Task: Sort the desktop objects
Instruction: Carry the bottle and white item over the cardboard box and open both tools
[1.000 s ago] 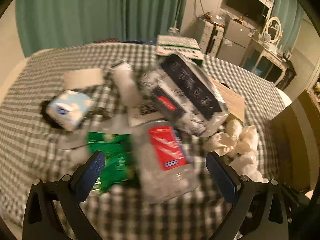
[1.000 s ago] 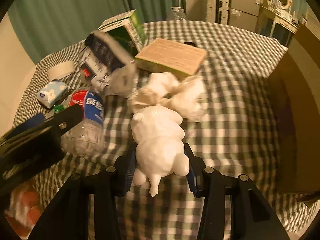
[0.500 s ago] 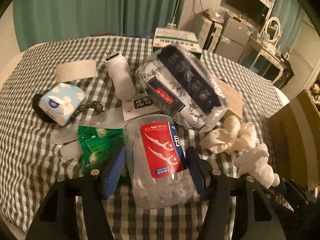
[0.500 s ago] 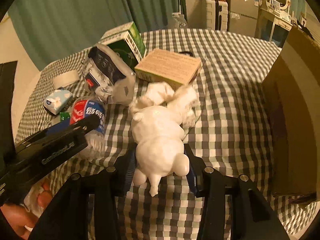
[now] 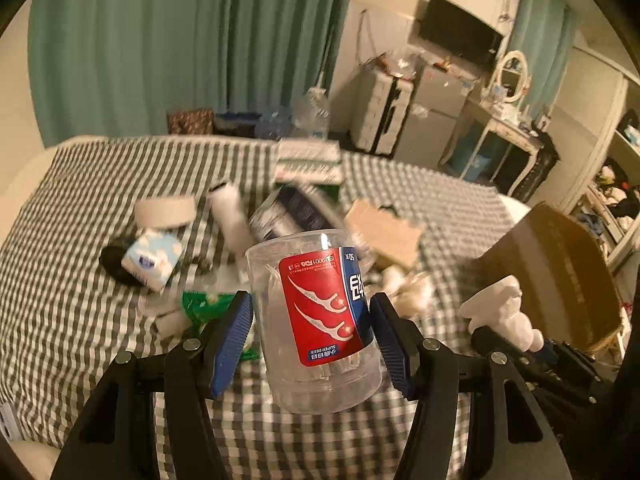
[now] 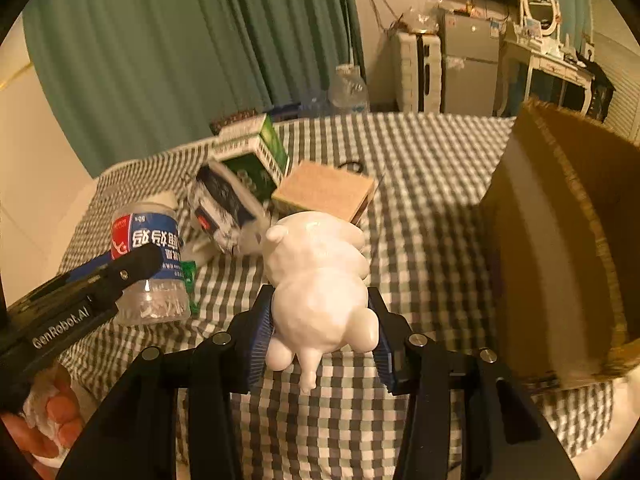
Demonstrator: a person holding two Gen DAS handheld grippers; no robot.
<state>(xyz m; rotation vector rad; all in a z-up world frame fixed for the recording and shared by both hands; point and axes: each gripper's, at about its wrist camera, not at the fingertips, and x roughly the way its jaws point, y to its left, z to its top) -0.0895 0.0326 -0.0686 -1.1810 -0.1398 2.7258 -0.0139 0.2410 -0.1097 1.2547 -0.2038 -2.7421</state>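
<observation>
Left wrist view: the left gripper (image 5: 310, 332) stands about half open with its blue pads (image 5: 234, 336) pressed against the two sides of a clear plastic jar of floss picks (image 5: 316, 320), red and blue label facing the camera, upside down. The jar is lifted clear of the checked tablecloth (image 5: 72, 312), over the near edge of the table. Behind it on the cloth lie a green packet (image 5: 202, 306), a blue-and-white tissue pack (image 5: 152, 254), a roll of tape (image 5: 166, 210) and a white bottle (image 5: 230, 216) toward the left edge, with a dark foil bag (image 5: 294, 210) and a green-and-white box (image 5: 308, 160) toward the far edge; all are blurred. At the right edge stands an open cardboard box (image 5: 560, 272). In front of it, the right gripper's white figurine (image 5: 502, 312) shows at lower right.

Right wrist view: the right gripper (image 6: 320, 340) is closed to roughly half its span on the white figurine (image 6: 316, 284), a plump animal shape, its body pinched between the blue pads (image 6: 260, 336) and its head pointing away from the camera. It hangs above the cloth near the near edge, just left of the cardboard box (image 6: 560, 240). A flat tan box (image 6: 326, 194) lies beyond it toward the middle. At left the left gripper (image 6: 132, 266) carries the jar (image 6: 150, 264); a hand (image 6: 44, 420) shows at the lower left corner.
</observation>
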